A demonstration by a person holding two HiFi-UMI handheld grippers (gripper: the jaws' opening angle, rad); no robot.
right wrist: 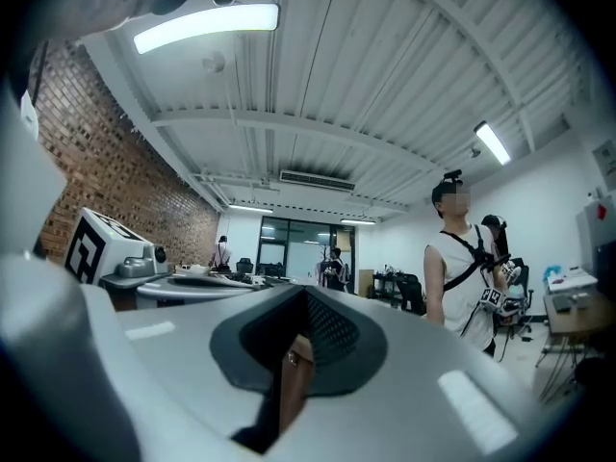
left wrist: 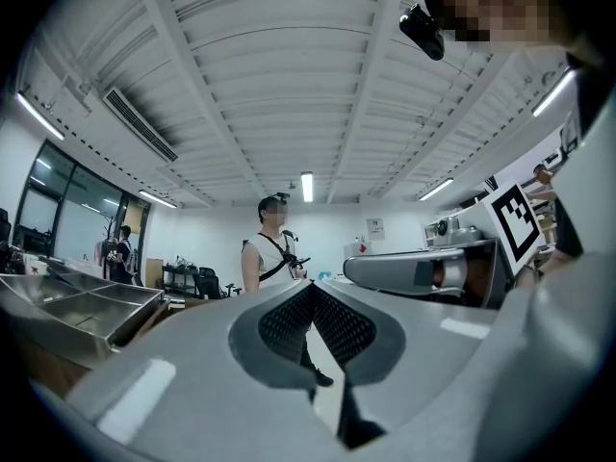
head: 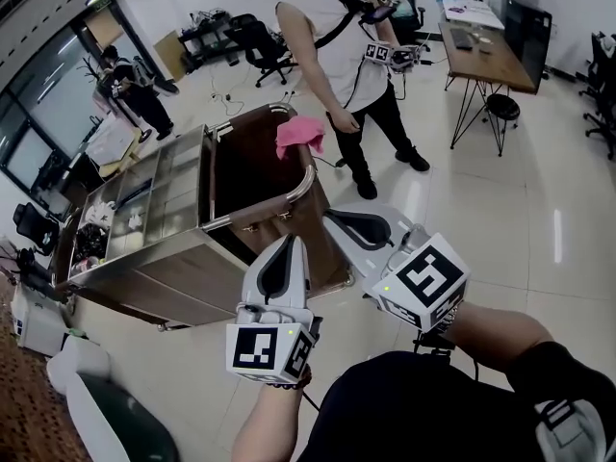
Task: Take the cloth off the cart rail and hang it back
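A pink cloth (head: 299, 134) is draped over the curved steel rail (head: 307, 182) at the far end of the cart (head: 164, 210). Both grippers hover on the near side of the cart, well short of the cloth. In the head view my left gripper (head: 289, 241) points toward the cart's brown side, its jaws shut and empty. My right gripper (head: 331, 217) lies just to its right, pointing at the rail's corner, also shut with nothing held. The left gripper view shows its closed tips (left wrist: 310, 286) and the right gripper view its own (right wrist: 306, 293). Neither of those views shows the cloth.
A person in a white top (head: 342, 56) stands just beyond the cloth, holding other grippers. The cart top carries steel trays (head: 144, 195). A wooden desk (head: 486, 51) and office chairs (head: 258, 46) stand at the back. Another person (head: 135, 89) is at far left.
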